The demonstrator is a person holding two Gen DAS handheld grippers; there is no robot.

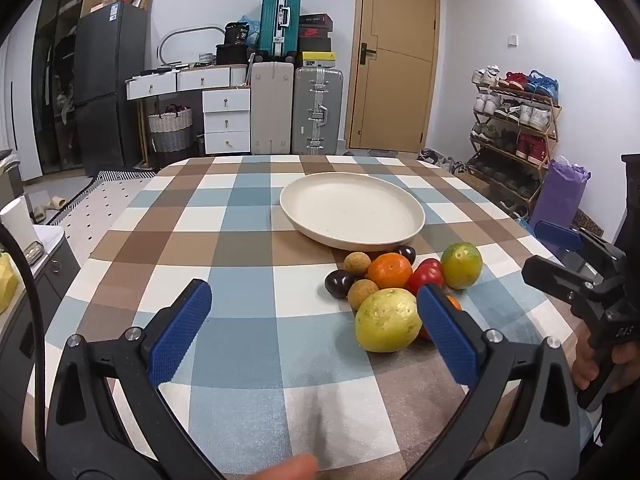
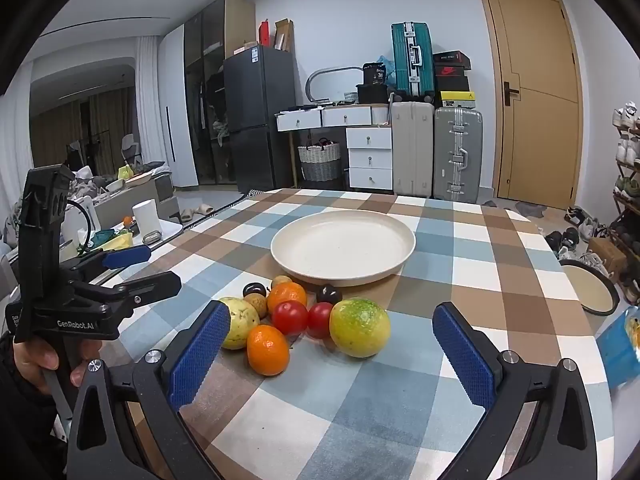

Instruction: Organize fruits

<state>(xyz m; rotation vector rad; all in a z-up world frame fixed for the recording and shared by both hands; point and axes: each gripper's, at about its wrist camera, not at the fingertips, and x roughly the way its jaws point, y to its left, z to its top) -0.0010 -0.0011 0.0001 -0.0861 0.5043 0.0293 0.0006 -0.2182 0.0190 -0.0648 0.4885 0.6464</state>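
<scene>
Fruit heaped beside a bare plate, both tongs spread wide.

The left tongs [image 1: 314, 320] and right tongs [image 2: 331, 344] hover released above the checked counter [image 1: 240, 248], gripping nothing. The fruit pile [image 2: 304, 316], with a yellow guava [image 1: 387, 320], oranges [image 2: 268, 350], red tomatoes [image 2: 290, 317], dark plums [image 2: 329, 294] and a green-yellow citrus [image 2: 359, 328], sits just in front of the cream plate [image 2: 343, 246].
</scene>
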